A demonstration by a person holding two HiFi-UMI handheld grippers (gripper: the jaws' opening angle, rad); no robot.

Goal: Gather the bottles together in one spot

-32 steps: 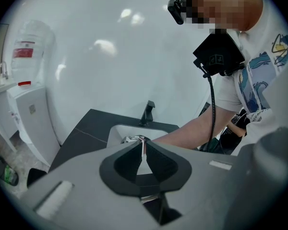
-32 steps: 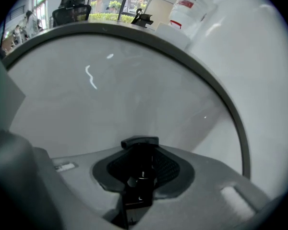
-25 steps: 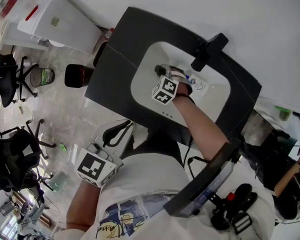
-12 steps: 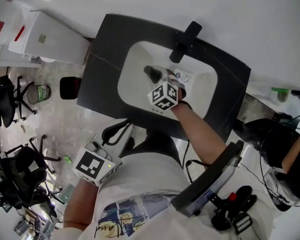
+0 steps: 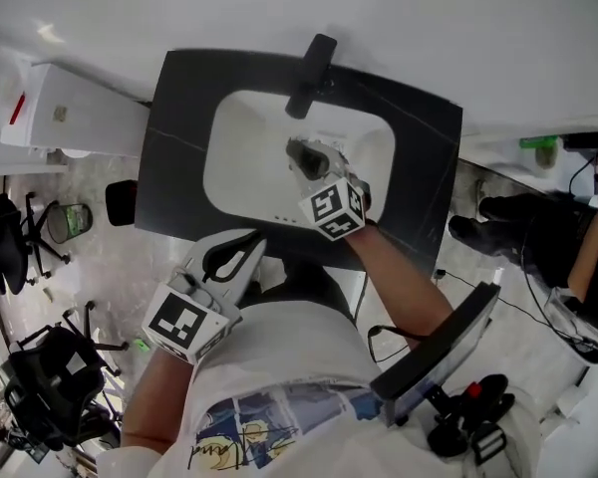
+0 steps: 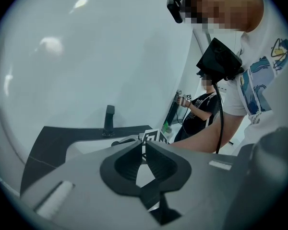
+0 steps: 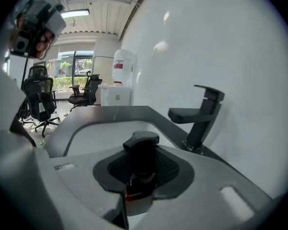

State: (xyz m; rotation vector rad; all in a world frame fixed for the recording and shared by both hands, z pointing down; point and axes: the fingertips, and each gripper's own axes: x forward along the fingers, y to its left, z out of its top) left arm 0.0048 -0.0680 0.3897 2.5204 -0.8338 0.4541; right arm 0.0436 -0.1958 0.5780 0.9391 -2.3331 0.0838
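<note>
Right tool (image 5: 303, 157) clamps a bottle (image 7: 143, 159); left tool (image 6: 145, 145) closed, empty.

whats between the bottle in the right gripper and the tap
Nothing stands there: in the right gripper view only bare white basin and dark counter separate the bottle from the tap.

Matte black counter (image 5: 179, 147), white sink (image 5: 239, 157) set in it, black tap (image 5: 311, 73) at the back edge against a white wall (image 5: 429, 28). The bottle (image 7: 141, 169) shows dark with a black cap and a reddish glint low down. The right gripper (image 7: 143, 157) and left gripper (image 6: 144, 150) are grey, black inside the jaws, and their marker cubes (image 5: 336, 207) carry black-and-white squares. The shirt (image 5: 279, 357) is white with blue print.
</note>
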